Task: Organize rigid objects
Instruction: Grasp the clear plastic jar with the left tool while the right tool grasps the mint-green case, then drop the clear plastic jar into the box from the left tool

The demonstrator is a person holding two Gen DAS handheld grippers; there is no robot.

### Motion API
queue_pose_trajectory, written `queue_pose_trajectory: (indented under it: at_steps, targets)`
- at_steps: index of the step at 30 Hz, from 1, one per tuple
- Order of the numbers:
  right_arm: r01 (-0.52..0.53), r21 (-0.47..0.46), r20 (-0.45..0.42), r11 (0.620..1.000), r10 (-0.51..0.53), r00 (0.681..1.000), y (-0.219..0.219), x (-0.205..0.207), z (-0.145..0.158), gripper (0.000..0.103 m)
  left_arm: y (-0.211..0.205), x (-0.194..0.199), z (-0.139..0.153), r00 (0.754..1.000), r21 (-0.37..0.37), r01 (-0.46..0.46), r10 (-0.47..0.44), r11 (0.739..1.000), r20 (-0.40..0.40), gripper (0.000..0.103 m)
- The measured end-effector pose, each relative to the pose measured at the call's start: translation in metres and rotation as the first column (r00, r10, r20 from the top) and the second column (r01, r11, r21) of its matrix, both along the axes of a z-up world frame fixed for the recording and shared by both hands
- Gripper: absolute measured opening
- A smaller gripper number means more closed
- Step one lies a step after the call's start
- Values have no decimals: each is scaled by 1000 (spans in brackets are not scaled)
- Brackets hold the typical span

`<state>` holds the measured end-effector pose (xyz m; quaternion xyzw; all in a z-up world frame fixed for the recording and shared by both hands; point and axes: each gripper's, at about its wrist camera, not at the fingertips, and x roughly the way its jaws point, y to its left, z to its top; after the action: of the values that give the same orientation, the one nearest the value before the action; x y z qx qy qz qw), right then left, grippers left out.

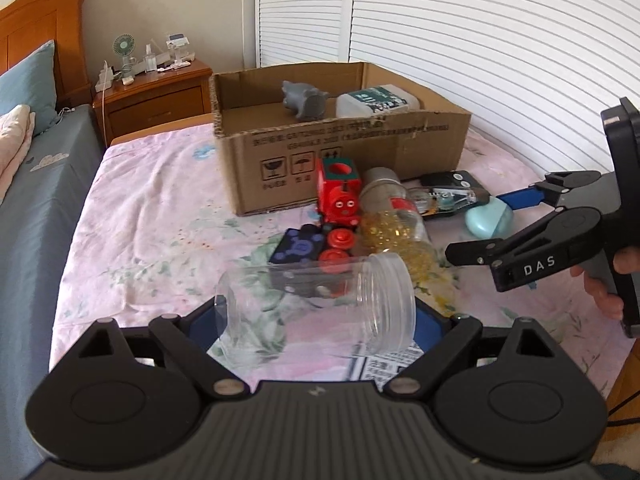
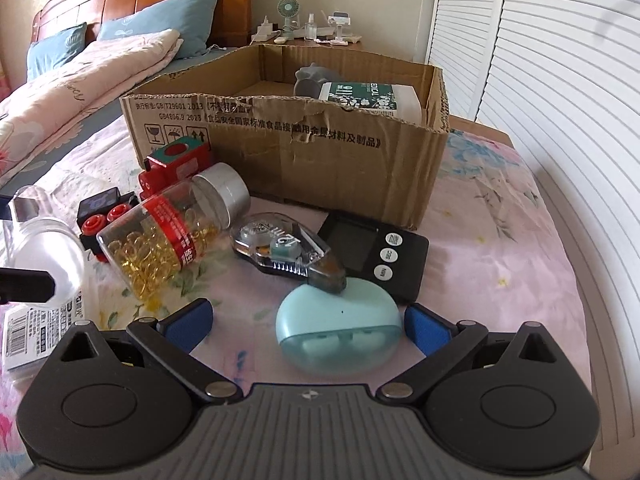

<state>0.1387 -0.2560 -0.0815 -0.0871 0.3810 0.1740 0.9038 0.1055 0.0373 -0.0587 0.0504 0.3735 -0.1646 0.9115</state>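
Left gripper (image 1: pixel 316 316): clasping clear jar (image 1: pixel 316 304) sideways
Right gripper (image 2: pixel 308 322): released, straddling teal case (image 2: pixel 338 330)
Beyond: capsule bottle (image 2: pixel 160 236), toy train (image 2: pixel 176 164), timer (image 2: pixel 376 252)
Backdrop: cardboard box (image 2: pixel 288 152)

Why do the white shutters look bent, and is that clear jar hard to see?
Left wrist view: the fisheye lens bows the shutters, and the clear jar lets the bedsheet show through it. Right wrist view: the shutters curve likewise, washed out by daylight; the earbud case stays sharp.
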Motion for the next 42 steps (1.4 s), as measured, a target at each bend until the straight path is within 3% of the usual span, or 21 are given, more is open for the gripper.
queue_pose_trajectory:
  at_steps: [4, 11, 18, 32, 42]
  targets:
    - [6, 5, 9, 1000, -6, 1000, 0, -4, 2, 94, 10, 3, -2, 1000, -30, -14, 14, 999, -6, 92]
    - [55, 7, 15, 998, -55, 998, -6, -7, 6, 67, 12, 9, -6, 999, -77, -42, 40, 996, -23, 92]
    - [64, 5, 4, 998, -64, 998, -13, -23, 8, 66, 22, 8, -7, 998, -48, -52, 50, 998, -28, 92]
    - [64, 7, 14, 998, -64, 998, -12, -25, 7, 70, 20, 11, -8, 984, -61, -174, 171, 983, -53, 93]
    - [45, -7, 6, 999, -45, 999, -16, -29, 13, 66, 19, 9, 1, 992, -2, -111, 110, 994, -57, 90]
